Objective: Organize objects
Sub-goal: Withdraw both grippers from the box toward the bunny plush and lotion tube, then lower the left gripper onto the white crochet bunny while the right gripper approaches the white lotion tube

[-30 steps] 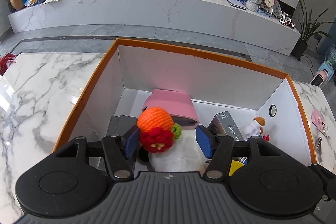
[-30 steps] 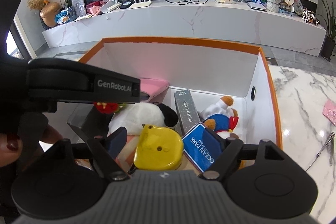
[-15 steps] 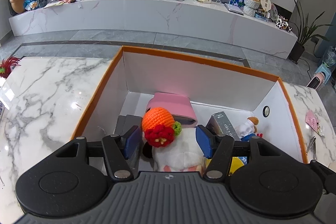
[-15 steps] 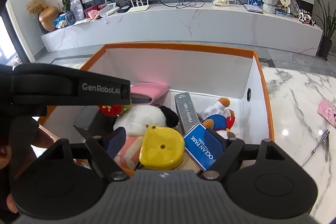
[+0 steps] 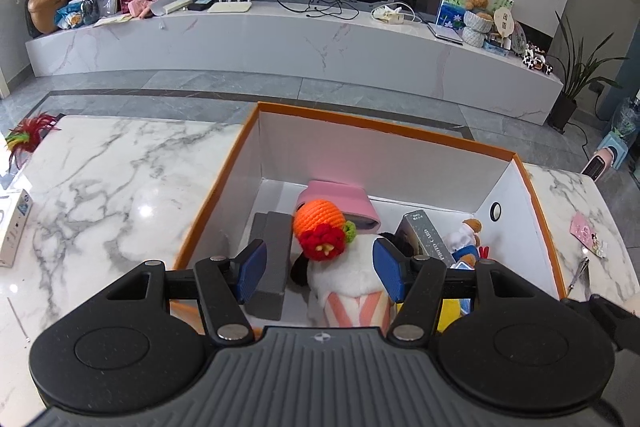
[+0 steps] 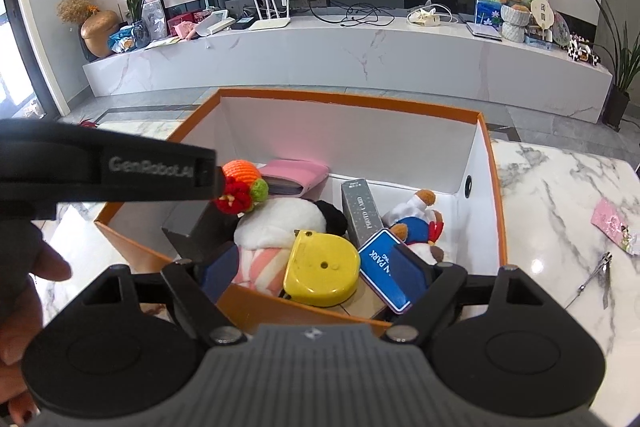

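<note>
An orange-rimmed white box (image 5: 247, 135) stands on the marble table. Inside lie a crocheted orange ball with a red flower (image 5: 320, 229), a white panda plush (image 5: 348, 277), a pink case (image 5: 340, 195), a grey box (image 5: 272, 247), a silver card box (image 5: 426, 237) and a small duck plush (image 5: 466, 239). The right wrist view adds a yellow tape measure (image 6: 320, 269) and a blue Ocean Park card (image 6: 384, 265). My left gripper (image 5: 319, 271) hovers open above the plush, gripping nothing. Open too, my right gripper (image 6: 316, 267) hangs over the tape measure without touching it. The left gripper's black housing (image 6: 120, 169) crosses the right view.
A small white carton (image 5: 14, 231) and a red feathery item (image 5: 28, 139) sit at the table's left edge. On the marble right of the box lie a pink card (image 6: 612, 223) and metal tweezers (image 6: 596, 275). A person's hand (image 6: 24, 287) holds the left gripper.
Both grippers have lifted and drawn back from the box, so its contents sit lower and farther off. Nothing was picked up or released.
</note>
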A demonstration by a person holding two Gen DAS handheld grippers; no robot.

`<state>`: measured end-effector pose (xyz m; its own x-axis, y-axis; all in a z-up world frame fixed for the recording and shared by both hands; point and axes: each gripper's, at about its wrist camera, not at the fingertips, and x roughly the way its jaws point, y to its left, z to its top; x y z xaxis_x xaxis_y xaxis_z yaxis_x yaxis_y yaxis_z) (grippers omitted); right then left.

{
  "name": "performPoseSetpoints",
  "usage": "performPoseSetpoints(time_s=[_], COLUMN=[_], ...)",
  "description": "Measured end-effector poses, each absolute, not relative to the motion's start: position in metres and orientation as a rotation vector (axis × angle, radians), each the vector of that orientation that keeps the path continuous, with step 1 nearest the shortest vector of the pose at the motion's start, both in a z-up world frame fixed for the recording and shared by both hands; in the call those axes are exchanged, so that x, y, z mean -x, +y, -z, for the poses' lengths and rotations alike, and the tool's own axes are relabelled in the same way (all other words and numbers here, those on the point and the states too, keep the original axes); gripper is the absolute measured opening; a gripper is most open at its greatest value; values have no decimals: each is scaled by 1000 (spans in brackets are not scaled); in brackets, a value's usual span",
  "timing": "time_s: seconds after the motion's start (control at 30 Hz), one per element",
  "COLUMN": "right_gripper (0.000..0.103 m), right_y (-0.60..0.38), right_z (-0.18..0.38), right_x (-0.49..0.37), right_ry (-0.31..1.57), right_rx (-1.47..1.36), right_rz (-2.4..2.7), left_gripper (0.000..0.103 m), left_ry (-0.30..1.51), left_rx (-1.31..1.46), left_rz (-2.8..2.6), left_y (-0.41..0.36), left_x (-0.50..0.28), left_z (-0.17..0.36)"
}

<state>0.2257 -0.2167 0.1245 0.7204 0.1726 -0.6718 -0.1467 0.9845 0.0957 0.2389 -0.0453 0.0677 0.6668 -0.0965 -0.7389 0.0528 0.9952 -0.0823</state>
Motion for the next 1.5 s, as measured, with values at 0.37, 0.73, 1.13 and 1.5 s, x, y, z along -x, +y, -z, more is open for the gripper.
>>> performPoseSetpoints(time_s=[0.37,0.73,1.13,1.5], right_gripper=[84,85,86,86], right_y=[-216,-211,-207,-199], right_z=[-140,-143,-129,-105], right_x=[-203,-181,-162,-162], right_ry=[726,732,781,852], right_rx=[-3,55,132,149], right_rz=[-183,-197,-238,-291], left_gripper=[69,70,70,70], left_ry=[826,820,821,930], left_rx=[3,-29,-105,-18], left_rz=[74,80,83,113], left_y=[-30,-20,-14,31], left_x=[-206,-180,-156,-167], left_z=[-72,-77,-66,-37])
